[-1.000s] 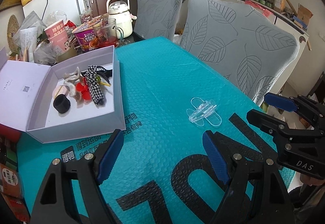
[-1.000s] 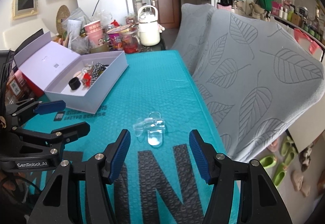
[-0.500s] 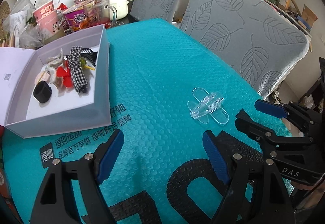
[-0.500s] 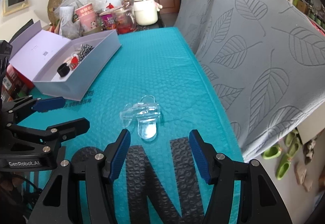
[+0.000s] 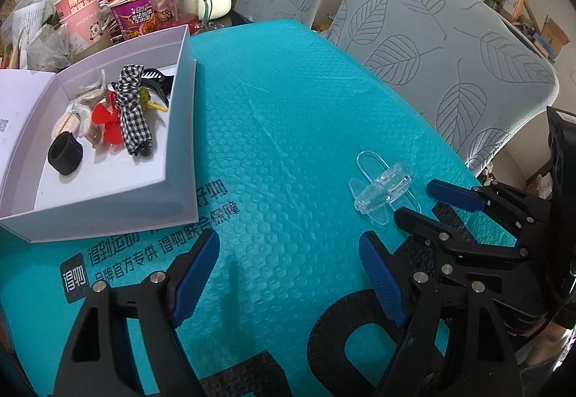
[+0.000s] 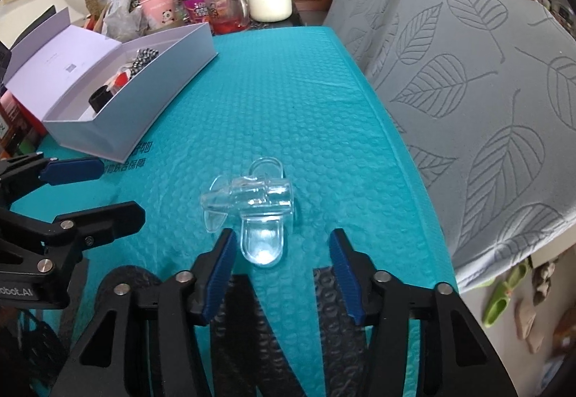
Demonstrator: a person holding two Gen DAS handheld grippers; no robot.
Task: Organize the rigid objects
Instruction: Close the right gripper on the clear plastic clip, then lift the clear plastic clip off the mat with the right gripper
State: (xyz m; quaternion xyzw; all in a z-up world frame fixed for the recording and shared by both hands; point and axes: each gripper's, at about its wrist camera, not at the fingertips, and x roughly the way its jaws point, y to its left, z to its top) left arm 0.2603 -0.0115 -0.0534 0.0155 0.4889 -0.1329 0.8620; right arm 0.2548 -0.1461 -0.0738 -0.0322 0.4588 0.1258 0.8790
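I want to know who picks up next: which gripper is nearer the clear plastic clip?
Right. The right gripper has the clear plastic clip just ahead of its open, just-narrowed jaws, untouched. The left gripper sits off to the clip's side over bare teal mat.

The teal bubble-textured mat [image 6: 288,102] covering the table bore large black letters along its near edge. A clear, colourless plastic hair clip [image 6: 252,206] lay on it. The pale lavender cardboard box [image 5: 180,130] held a black-and-white checked fabric tie [image 5: 131,109], a red plastic piece [image 5: 104,120] and a black ring [image 5: 65,156]. The grey chair covers [image 6: 468,91] carried a leaf pattern.
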